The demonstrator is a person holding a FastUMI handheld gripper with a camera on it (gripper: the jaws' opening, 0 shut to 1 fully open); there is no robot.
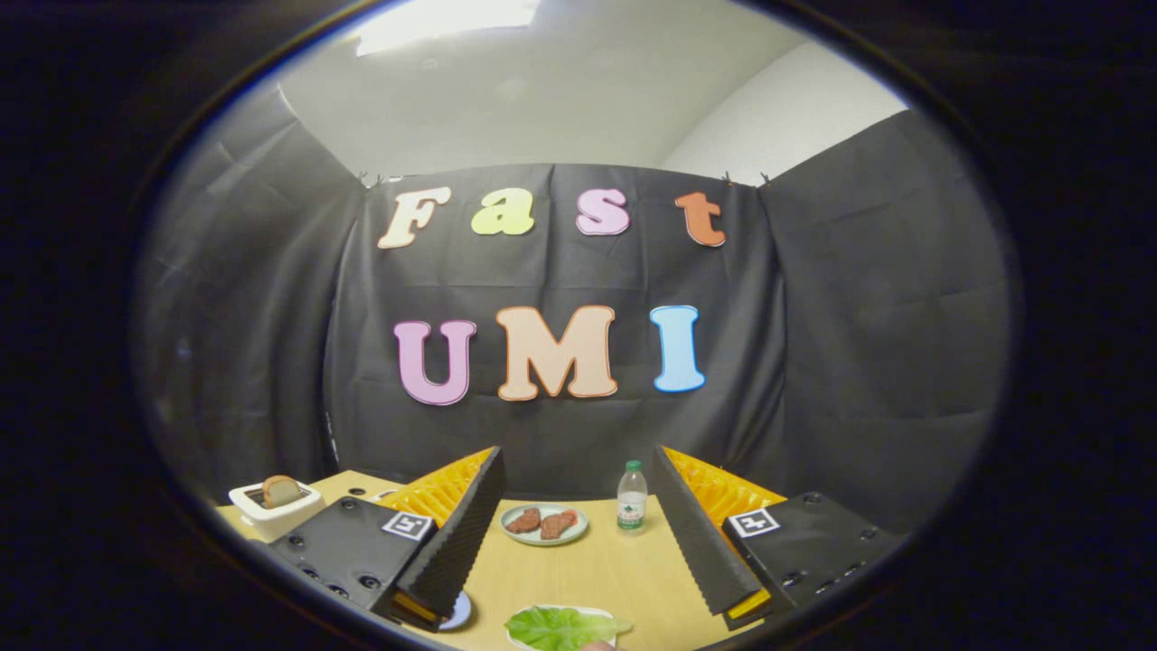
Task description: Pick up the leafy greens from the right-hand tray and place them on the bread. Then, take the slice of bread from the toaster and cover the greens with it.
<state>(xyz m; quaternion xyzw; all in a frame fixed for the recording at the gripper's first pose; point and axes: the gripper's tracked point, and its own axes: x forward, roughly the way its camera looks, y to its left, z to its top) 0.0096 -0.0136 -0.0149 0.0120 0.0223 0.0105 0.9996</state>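
In the gripper view, the gripper point(578, 533) has its fingers spread wide, holding nothing, above the wooden table point(624, 570). Between the fingertips, low and close, the leafy greens point(562, 627) lie on a white plate point(598, 614). Farther ahead between the fingers, a plate point(543, 537) carries two pieces of meat point(540, 522), with a bottle point(632, 496) beside it. Beyond the left finger, a white toaster point(274, 508) holds a slice of bread point(281, 490).

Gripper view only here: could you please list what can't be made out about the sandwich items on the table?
- Base bread: the left finger covers most of a plate behind it, so its contents cannot be told.
- Leafy greens: cut off at the near edge, so their tray's outline is unclear.
- Bread slice in the toaster: lower part hidden in the slot.

The jaws of the gripper stand open, holding nothing.
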